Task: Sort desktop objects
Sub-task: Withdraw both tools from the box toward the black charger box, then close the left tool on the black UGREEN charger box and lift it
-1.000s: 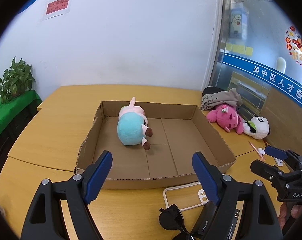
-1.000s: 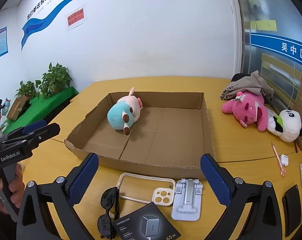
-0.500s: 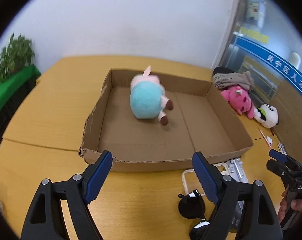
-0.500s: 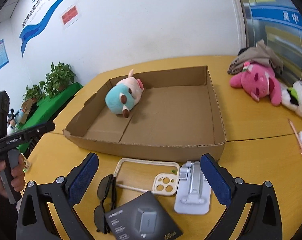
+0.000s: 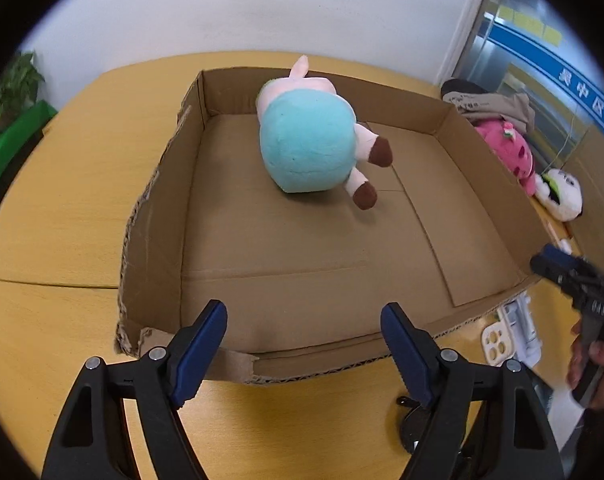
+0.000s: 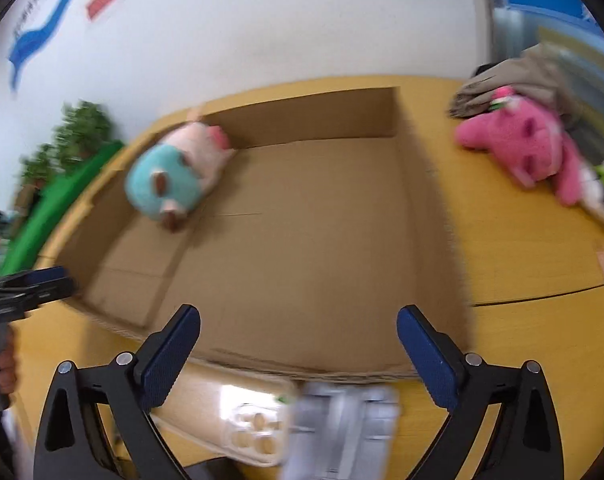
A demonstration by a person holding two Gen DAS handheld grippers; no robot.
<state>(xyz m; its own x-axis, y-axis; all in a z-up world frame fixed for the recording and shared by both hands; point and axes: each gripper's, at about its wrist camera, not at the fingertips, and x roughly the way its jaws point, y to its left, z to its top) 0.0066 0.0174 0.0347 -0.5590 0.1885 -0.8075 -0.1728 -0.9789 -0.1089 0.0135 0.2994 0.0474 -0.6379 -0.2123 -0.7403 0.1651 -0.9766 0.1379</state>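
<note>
A shallow cardboard box point(image 5: 158, 216) lies on the wooden table, with a teal and pink plush toy point(image 5: 306, 148) inside near its far left corner; the toy also shows in the blurred right wrist view point(image 6: 174, 180). My left gripper point(image 5: 304, 344) is open and empty, over the box's near wall. My right gripper point(image 6: 298, 344) is open and empty, over the box's near edge point(image 6: 302, 364). A white phone case point(image 6: 254, 428) and a grey phone stand point(image 6: 342, 432) lie just below it. The right gripper also shows at the right of the left wrist view point(image 5: 574, 276).
A pink plush point(image 6: 518, 148), a panda plush point(image 5: 562, 196) and a beige cloth point(image 5: 494, 104) lie right of the box. Sunglasses point(image 5: 414, 424) lie by the left gripper's right finger. A green plant point(image 6: 74, 136) stands far left. The left gripper shows at left point(image 6: 26, 288).
Both grippers have moved forward and tilted down toward the box, which now looks much closer. Both stay open. The right wrist view is blurred by motion.
</note>
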